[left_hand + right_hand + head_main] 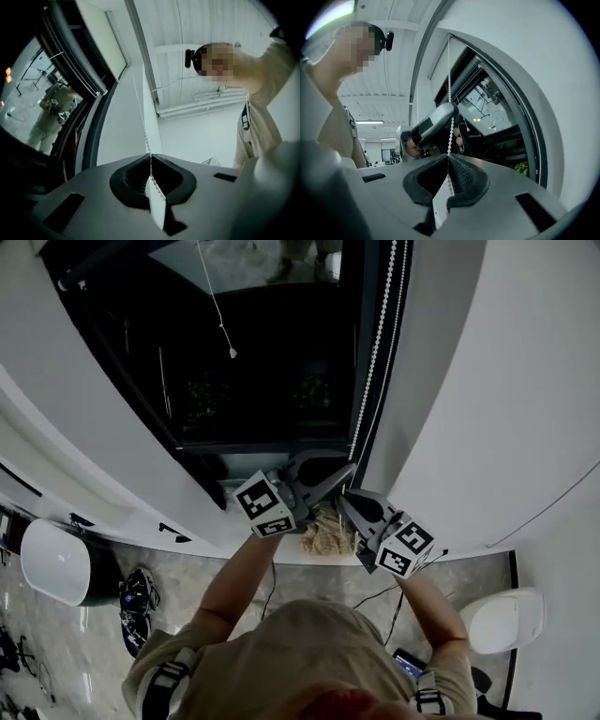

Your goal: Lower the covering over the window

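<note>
A white bead chain (375, 362) hangs down the right edge of the dark window (262, 352). My left gripper (349, 468) is shut on the chain, with my right gripper (343, 495) shut on it just below. In the left gripper view the chain (142, 117) rises taut from the closed left gripper (150, 155), and a loose length drops between the fingers. In the right gripper view the chain (450, 126) passes up from the closed right gripper (449, 157) past the left gripper's body (433, 122). The covering itself is out of sight.
A thin pull cord with a small weight (232, 352) hangs in front of the glass. White wall (487, 381) stands right of the window, and a curved white sill (112, 484) left. On the floor are a white round bin (54, 561), shoes (139, 592) and a white stool (506, 620).
</note>
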### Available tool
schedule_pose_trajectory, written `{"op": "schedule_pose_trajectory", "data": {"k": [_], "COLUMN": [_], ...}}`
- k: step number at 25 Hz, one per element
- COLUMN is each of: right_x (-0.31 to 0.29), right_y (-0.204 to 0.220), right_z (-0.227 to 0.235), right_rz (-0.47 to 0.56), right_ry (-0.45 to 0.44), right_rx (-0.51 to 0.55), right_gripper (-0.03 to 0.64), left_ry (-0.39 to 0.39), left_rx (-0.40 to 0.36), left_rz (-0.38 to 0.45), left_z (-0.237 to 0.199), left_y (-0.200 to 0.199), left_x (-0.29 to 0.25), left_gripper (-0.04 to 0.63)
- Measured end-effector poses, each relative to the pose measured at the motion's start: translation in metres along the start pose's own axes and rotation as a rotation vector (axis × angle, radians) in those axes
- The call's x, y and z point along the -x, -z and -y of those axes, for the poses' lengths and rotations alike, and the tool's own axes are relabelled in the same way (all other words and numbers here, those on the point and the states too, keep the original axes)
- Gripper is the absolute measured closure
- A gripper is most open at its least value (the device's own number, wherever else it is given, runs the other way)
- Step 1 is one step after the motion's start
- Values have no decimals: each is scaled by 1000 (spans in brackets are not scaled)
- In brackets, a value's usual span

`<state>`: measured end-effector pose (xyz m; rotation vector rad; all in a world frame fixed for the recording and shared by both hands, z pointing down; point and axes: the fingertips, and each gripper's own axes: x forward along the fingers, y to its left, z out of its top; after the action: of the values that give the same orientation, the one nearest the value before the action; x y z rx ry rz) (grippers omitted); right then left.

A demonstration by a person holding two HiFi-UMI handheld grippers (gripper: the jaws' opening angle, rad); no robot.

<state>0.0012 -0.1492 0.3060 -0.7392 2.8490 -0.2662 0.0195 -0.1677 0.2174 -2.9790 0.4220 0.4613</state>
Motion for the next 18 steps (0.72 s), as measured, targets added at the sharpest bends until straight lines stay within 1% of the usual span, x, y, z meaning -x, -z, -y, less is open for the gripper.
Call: {"op": "schedule_pose_trajectory", "data": {"k": [1, 2, 3, 4, 5, 7, 9, 11, 12, 13, 14, 15, 16, 17, 18], "right_x": [2, 6, 12, 17, 18, 7, -11, -23, -25, -26, -26, -26, -26, -28, -29], "right_y": [1, -5, -17, -35, -54, -85, -104, -113, -116, -118, -118, -113, -100, -77, -46], "right_z": [-2, -4, -3, -2, 0, -3, -8, -8, -7, -7, -7, -8, -6, -1, 7], "right_rz": [7, 34, 76, 120, 154, 179, 173, 167, 168, 170, 166, 146, 99, 27, -53], "right_ry": [-8, -18, -19, -8, 7, 19, 16, 43, 60, 68, 67, 66, 69, 72, 67], "right_rx": [-11, -27, -38, -28, 11, 138, 249, 311, 317, 307, 296, 299, 314, 318, 291], "right_gripper": [606, 576, 444, 414, 416, 416, 417, 427, 504, 597, 609, 611, 612, 612, 612], "left_ry": [-38, -72, -96, -113, -122, -114, -73, -23, -8, -4, -14, -34, -63, -96, -130], "left_rx": [-12, -6, 11, 26, 31, 35, 41, 46, 52, 57, 60, 64, 78, 97, 98], "left_rz": [-8, -6, 1, 3, -4, -30, -54, -72, -75, -72, -59, -27, 31, 103, 160], "left_z": [-6, -11, -14, -15, -13, -4, 11, 29, 35, 38, 37, 33, 25, 14, 1], "left_y": [5, 8, 11, 14, 19, 33, 49, 61, 64, 64, 61, 54, 41, 25, 6], "left_x": [9, 18, 27, 34, 38, 39, 33, 28, 28, 30, 34, 40, 49, 57, 62], "left_gripper": [572, 574, 574, 574, 574, 574, 574, 574, 574, 574, 574, 574, 571, 516, 418]}}
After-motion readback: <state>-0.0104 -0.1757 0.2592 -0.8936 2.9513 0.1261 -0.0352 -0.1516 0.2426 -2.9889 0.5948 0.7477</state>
